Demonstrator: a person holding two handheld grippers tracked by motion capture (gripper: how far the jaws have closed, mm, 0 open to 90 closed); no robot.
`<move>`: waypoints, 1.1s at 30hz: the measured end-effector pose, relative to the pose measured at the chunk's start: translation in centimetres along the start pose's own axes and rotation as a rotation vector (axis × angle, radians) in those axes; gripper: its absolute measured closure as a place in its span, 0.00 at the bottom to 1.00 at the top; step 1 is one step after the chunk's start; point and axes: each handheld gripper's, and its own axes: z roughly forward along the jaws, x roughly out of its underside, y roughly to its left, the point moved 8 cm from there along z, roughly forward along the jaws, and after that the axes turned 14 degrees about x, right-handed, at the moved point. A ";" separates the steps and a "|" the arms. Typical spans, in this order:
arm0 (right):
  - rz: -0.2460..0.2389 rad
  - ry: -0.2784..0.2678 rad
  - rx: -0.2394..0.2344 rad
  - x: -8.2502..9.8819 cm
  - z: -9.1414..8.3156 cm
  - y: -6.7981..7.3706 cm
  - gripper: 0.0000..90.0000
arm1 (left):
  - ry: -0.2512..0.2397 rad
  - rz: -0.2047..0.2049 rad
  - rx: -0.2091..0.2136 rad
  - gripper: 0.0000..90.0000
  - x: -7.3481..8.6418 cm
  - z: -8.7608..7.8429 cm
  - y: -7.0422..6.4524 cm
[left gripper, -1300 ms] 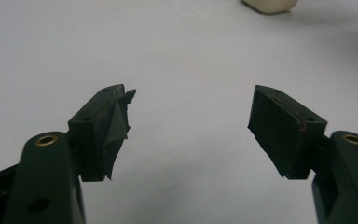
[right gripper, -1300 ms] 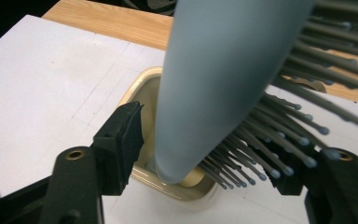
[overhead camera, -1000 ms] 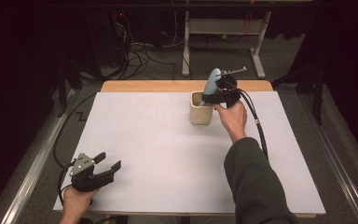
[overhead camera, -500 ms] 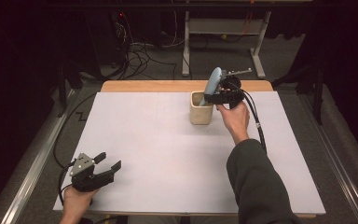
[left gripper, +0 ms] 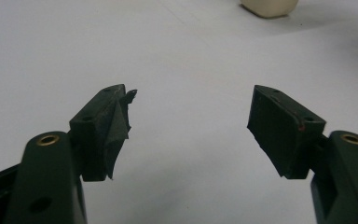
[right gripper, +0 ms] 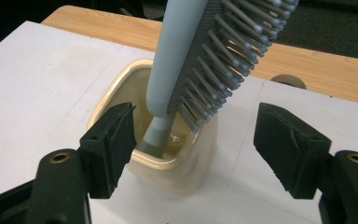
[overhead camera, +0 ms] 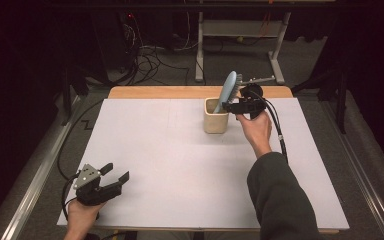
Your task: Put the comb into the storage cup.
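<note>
The white table (overhead camera: 180, 165) is mostly bare. Toward one o'clock of its middle the cream cup (overhead camera: 215, 116) is stood, and the blue-grey hairbrush (overhead camera: 228, 90) is already lodged in it handle down, head leaning toward one o'clock. Placement is judged done. The right gripper (overhead camera: 236, 106) is set just at the cup's three o'clock; its jaws have just been opening and press on nothing. Only its retreat is left. At seven o'clock the left gripper (overhead camera: 111, 175) is held wide apart, empty.
</note>
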 end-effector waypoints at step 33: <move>0.007 -0.029 -0.015 1.0 -1.9 -1.2 0.35 | 0.003 -0.001 -0.001 0.33 0.1 0.0 0.0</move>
